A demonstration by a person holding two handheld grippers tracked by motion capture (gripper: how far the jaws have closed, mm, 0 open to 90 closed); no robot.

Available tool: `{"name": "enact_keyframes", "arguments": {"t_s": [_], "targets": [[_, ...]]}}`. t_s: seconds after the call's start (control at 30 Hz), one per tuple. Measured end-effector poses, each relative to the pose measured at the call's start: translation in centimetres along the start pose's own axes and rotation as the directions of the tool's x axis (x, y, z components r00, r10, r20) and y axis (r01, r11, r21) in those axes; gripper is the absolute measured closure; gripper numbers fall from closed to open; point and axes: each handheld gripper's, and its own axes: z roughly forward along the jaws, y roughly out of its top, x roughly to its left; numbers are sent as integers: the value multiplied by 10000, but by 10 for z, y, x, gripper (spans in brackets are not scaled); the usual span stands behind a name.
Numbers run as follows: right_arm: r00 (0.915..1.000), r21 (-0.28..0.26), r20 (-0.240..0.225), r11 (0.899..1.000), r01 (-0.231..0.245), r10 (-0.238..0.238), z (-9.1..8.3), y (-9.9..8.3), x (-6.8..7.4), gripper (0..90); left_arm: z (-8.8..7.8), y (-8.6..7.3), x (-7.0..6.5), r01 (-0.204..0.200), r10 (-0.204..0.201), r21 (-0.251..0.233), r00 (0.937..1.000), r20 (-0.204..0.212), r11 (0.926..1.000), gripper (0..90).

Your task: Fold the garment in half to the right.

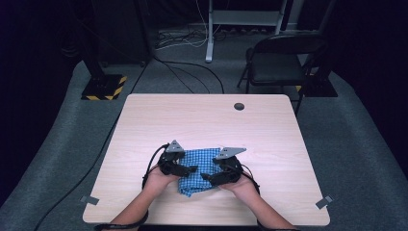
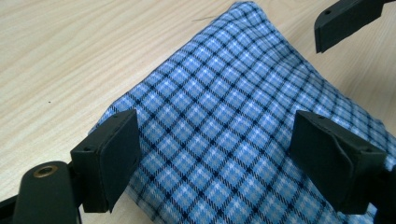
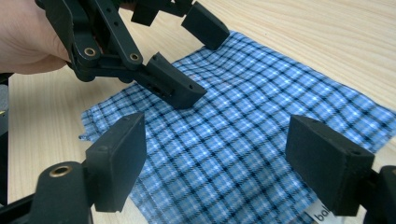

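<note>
cloth (image 3: 243, 135): white tag, partly readable "bo"; left gripper (image 2: 215, 154): wide open, empty; right gripper (image 3: 233, 163): same

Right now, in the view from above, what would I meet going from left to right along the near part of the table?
Grey tape tab → left claw → blue checked cloth → right claw → grey tape tab.
</note>
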Motion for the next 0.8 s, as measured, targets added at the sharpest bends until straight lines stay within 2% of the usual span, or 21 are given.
{"name": "enact_keyframes", "arguments": {"t_s": [0.13, 0.47, 0.8], "targets": [[10000, 86, -47, 10000, -7, 8, 5, 1, 1, 194, -6, 1, -2, -153, 153, -89, 9999, -4, 9998, 164], [9999, 290, -141, 9996, 5, -1, 17, 1, 3, 194, -21, -4, -3, -143, 144, -266, 9999, 37, 9995, 163], [10000, 637, 15, 9980, -43, 42, 28, -4, -1, 189, -23, -13, -4, -76, 79, -213, 9998, 165, 9997, 163]]}}
